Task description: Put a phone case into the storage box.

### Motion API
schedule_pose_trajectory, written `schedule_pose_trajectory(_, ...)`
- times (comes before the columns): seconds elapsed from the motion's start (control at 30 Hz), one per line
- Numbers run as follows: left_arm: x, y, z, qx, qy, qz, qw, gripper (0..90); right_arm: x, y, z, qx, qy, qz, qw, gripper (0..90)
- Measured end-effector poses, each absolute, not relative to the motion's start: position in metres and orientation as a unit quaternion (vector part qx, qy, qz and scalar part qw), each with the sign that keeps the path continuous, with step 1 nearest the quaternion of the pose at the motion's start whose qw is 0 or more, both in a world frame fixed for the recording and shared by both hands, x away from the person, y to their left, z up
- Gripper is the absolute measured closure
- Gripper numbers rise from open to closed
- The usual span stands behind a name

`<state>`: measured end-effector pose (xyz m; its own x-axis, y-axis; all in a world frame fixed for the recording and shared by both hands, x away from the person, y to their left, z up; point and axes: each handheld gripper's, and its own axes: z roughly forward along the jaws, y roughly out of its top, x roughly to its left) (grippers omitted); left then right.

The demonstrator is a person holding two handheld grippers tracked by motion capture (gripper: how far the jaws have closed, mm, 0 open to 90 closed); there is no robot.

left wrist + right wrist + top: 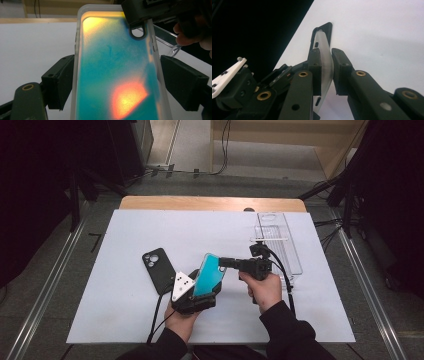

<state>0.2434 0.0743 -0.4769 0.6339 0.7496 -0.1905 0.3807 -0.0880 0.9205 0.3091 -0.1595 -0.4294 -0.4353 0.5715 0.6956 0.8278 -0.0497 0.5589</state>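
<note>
White-topped table (125, 310), a black phone (158, 270) and a clear plastic tray (292, 251) on it.

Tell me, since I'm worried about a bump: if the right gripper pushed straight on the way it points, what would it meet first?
The right gripper points leftward, jaws already clamped on the upper edge of the teal phone case. Pushing on would press the case deeper between them; beyond it probably lies the black phone, though depth is unclear.

The phone case (209, 274) is showing as translucent, frosted plastic with a teal and orange sheen. The black phone (158, 269) on its left is looking matt. The tray (278, 242) at the far right is looking like clear, glossy plastic. The table cover (125, 240) is looking smooth, matt white; beyond it, pale wood (210, 203) is showing.
</note>
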Motion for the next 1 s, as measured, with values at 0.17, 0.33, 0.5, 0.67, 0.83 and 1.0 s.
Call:
schedule_pose_trajectory(0.17, 0.247, 0.071, -0.473, 0.738, 0.408, 0.146, 0.518, 13.3, 0.307, -0.159, -0.428, -0.51, -0.688, -0.502, 0.12, 77.3)
schedule_pose_trajectory(0.33, 0.246, 0.071, -0.465, 0.755, 0.408, 0.136, 0.495, 13.4, 0.308, -0.162, -0.428, -0.514, -0.691, -0.498, 0.102, 77.5)
schedule_pose_trajectory(0.5, 0.249, 0.073, -0.458, 0.764, 0.413, 0.12, 0.481, 13.4, 0.307, -0.168, -0.424, -0.513, -0.7, -0.491, 0.073, 77.4)
schedule_pose_trajectory(0.67, 0.25, 0.076, -0.451, 0.783, 0.402, 0.089, 0.467, 13.5, 0.305, -0.171, -0.42, -0.504, -0.713, -0.486, 0.042, 77.4)
schedule_pose_trajectory(0.83, 0.258, 0.078, -0.447, 0.804, 0.401, 0.056, 0.436, 13.5, 0.303, -0.172, -0.416, -0.494, -0.724, -0.481, 0.016, 77.4)
schedule_pose_trajectory(1.0, 0.266, 0.085, -0.442, 0.811, 0.396, 0.023, 0.431, 13.5, 0.3, -0.174, -0.412, -0.477, -0.737, -0.478, -0.013, 77.3)
